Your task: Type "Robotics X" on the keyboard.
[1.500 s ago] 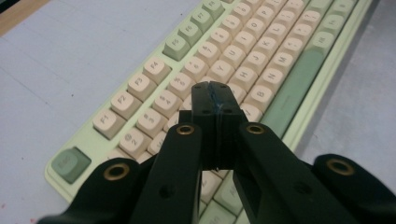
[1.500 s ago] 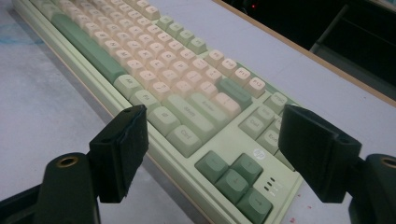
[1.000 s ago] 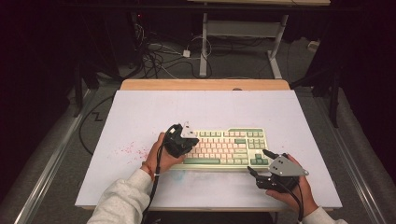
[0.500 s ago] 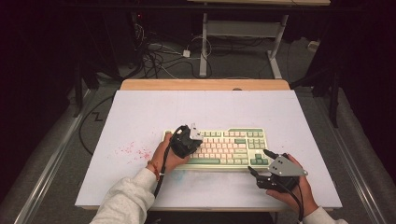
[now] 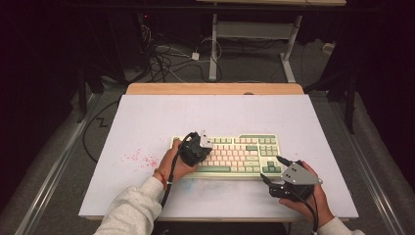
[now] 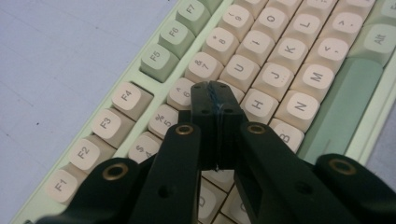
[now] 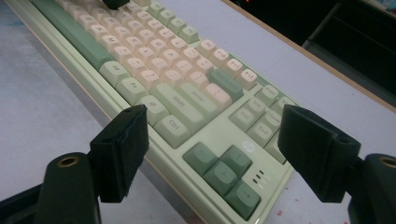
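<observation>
while the person worked: both hands sat at the near half of the surface (image 5: 147,117), one gripper in each.
keyboard: a pale green keyboard (image 5: 240,154) with cream and green keys lay flat near the middle of the surface, a little toward the near edge, its long side running along that edge.
left gripper: the left gripper (image 6: 215,100) stood over the left part of the keyboard, tips pointing down at the cream letter keys.
left fingers: the fingers (image 6: 203,100) were pressed flat together with nothing between them; their tips sat at the keys between the 6 and the h, though contact with a key could not be told.
right gripper: the right gripper (image 7: 212,154) was held low just off the keyboard's right near corner, close to the near edge of the surface.
right fingers: the fingers (image 7: 122,147) stood wide apart and gripped nothing; between them showed the green arrow keys at the keyboard's corner, just beyond the tips.
surface marks: faint red specks (image 5: 139,157) dotted the surface left of the keyboard.
sleeve: a light grey sleeve (image 5: 129,210) covered the left forearm, crossing the near edge.
</observation>
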`<state>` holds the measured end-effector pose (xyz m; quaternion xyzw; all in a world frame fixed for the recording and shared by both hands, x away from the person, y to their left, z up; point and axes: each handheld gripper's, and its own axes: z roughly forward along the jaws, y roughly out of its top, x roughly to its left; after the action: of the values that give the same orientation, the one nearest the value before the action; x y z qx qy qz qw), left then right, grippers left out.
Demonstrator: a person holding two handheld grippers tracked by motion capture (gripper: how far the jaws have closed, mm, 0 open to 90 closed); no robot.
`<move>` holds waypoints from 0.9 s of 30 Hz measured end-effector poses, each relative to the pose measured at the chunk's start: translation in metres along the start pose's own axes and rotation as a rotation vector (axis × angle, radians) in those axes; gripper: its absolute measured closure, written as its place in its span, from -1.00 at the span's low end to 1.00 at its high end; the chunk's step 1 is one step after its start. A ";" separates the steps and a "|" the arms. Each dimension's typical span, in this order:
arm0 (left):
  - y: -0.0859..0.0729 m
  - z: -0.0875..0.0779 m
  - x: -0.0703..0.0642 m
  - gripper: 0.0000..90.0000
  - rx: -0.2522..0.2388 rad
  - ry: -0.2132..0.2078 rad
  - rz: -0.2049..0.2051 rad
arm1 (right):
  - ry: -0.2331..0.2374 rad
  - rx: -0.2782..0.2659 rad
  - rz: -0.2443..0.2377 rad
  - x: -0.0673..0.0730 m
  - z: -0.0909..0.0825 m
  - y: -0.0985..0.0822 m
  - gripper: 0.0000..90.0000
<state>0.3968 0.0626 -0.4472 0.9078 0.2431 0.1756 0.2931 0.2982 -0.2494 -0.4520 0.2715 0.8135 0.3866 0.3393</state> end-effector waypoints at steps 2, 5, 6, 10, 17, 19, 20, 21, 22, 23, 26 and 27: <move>0.000 -0.002 0.000 0.92 -0.003 0.001 0.003 | -0.001 -0.001 -0.002 -0.001 0.000 0.000 -0.44; 0.000 -0.005 0.001 0.91 -0.012 0.010 0.002 | -0.002 0.000 -0.002 -0.001 0.000 0.000 -0.44; 0.000 -0.006 0.001 0.89 -0.018 0.016 0.004 | -0.002 0.000 -0.002 -0.001 0.000 0.000 -0.44; -0.002 -0.011 0.001 0.82 -0.028 0.038 0.007 | -0.004 0.001 0.001 -0.001 0.000 0.000 -0.44; -0.005 -0.023 0.002 0.60 -0.079 0.061 0.006 | -0.006 0.000 -0.001 -0.001 -0.001 0.000 -0.44; -0.005 -0.026 0.001 0.48 -0.080 0.081 0.015 | -0.005 0.000 0.004 -0.001 -0.001 0.000 -0.44; -0.006 -0.027 0.001 0.43 -0.082 0.097 0.016 | -0.005 0.000 0.004 -0.001 -0.001 0.000 -0.44; -0.006 -0.029 0.001 0.39 -0.087 0.101 0.014 | -0.004 0.000 0.004 -0.001 -0.001 0.000 -0.44; -0.007 -0.031 0.001 0.32 -0.092 0.100 0.016 | -0.004 0.001 0.004 -0.001 -0.001 0.000 -0.44; -0.008 -0.033 0.001 0.25 -0.105 0.102 0.015 | -0.005 0.002 0.003 -0.001 0.000 0.000 -0.44; -0.010 -0.036 -0.001 0.07 -0.125 0.134 0.017 | -0.005 0.006 0.000 0.000 0.000 0.000 -0.44; -0.011 -0.037 -0.002 0.03 -0.137 0.140 0.018 | -0.004 0.006 0.000 0.000 0.000 0.000 -0.44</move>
<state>0.3746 0.0862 -0.4254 0.8735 0.2420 0.2573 0.3350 0.2983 -0.2494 -0.4516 0.2734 0.8140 0.3836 0.3400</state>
